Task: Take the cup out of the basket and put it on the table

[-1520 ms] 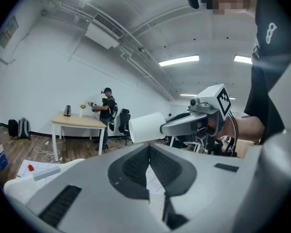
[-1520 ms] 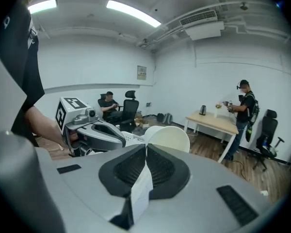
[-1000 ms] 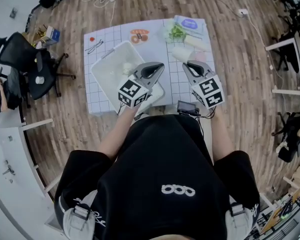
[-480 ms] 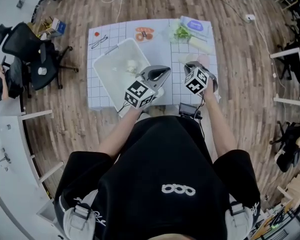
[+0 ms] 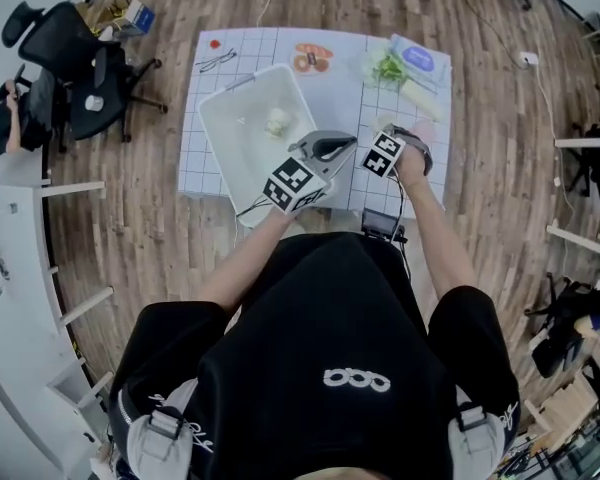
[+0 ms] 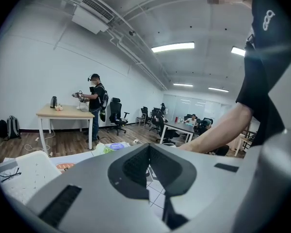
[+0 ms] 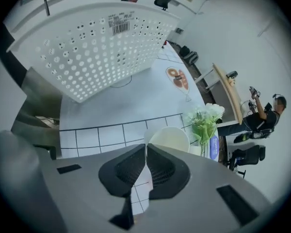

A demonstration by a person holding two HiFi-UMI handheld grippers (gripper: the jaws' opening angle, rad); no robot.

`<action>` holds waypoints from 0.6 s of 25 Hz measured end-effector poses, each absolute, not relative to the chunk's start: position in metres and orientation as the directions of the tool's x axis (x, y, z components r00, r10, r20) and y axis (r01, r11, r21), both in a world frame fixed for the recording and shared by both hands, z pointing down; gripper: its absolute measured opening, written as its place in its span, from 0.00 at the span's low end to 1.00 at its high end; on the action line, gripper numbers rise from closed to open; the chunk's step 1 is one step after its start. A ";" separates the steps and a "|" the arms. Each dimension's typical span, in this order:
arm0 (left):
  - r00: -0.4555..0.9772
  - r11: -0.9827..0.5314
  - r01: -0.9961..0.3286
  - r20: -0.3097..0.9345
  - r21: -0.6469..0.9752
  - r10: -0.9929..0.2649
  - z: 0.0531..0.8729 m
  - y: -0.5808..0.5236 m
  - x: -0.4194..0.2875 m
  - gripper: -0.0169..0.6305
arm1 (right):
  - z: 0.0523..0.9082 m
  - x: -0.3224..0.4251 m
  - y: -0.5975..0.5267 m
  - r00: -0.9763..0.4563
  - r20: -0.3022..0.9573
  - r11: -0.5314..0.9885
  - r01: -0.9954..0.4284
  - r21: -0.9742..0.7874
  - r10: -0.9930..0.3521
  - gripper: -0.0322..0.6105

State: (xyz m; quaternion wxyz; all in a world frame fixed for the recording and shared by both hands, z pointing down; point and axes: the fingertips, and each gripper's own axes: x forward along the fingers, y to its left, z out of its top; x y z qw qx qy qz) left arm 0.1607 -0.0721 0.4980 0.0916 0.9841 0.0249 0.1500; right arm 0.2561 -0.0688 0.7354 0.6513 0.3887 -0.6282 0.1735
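Observation:
A white cup [image 7: 168, 139] sits just past my right gripper [image 7: 145, 152], its thin wall pinched between the shut jaws. It hangs close over the grid-printed table mat [image 7: 111, 106]. The white perforated basket [image 7: 102, 42] stands to the left of it. In the head view the right gripper [image 5: 390, 136] points steeply down at the mat, right of the basket [image 5: 242, 133], and hides most of the cup. A small pale object [image 5: 277, 121] lies inside the basket. My left gripper [image 5: 348, 142] hovers by the basket's near right corner, shut with nothing in it [image 6: 149, 147].
Green leaves [image 5: 385, 68] and a blue-labelled packet [image 5: 418, 58] lie at the mat's far right. A doughnut print [image 5: 310, 60] and a small dark item [image 5: 217, 61] are at the far edge. A black device [image 5: 380, 223] sits at the near edge; office chairs [image 5: 70, 78] stand left.
My right gripper has dropped from near the head camera down to the mat, turning to point steeply downward. The left gripper sank a little beside the basket.

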 end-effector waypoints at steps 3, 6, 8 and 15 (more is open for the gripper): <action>0.952 -0.979 -0.005 0.300 0.202 0.057 0.504 -0.077 0.161 0.04 | 0.751 0.261 -0.071 0.181 0.959 0.670 -0.687 0.283 -0.219 0.10; 0.951 -0.976 -0.034 0.307 0.213 0.034 0.510 -0.083 0.159 0.04 | 0.765 0.265 -0.070 0.201 0.961 0.694 -0.665 0.275 -0.189 0.10; 0.950 -0.975 -0.051 0.311 0.217 0.020 0.513 -0.087 0.158 0.04 | 0.770 0.266 -0.071 0.212 0.961 0.710 -0.648 0.275 -0.179 0.10; 0.950 -0.968 -0.090 0.311 0.234 -0.013 0.520 -0.096 0.155 0.04 | 0.782 0.263 -0.069 0.216 0.960 0.741 -0.614 0.274 -0.176 0.10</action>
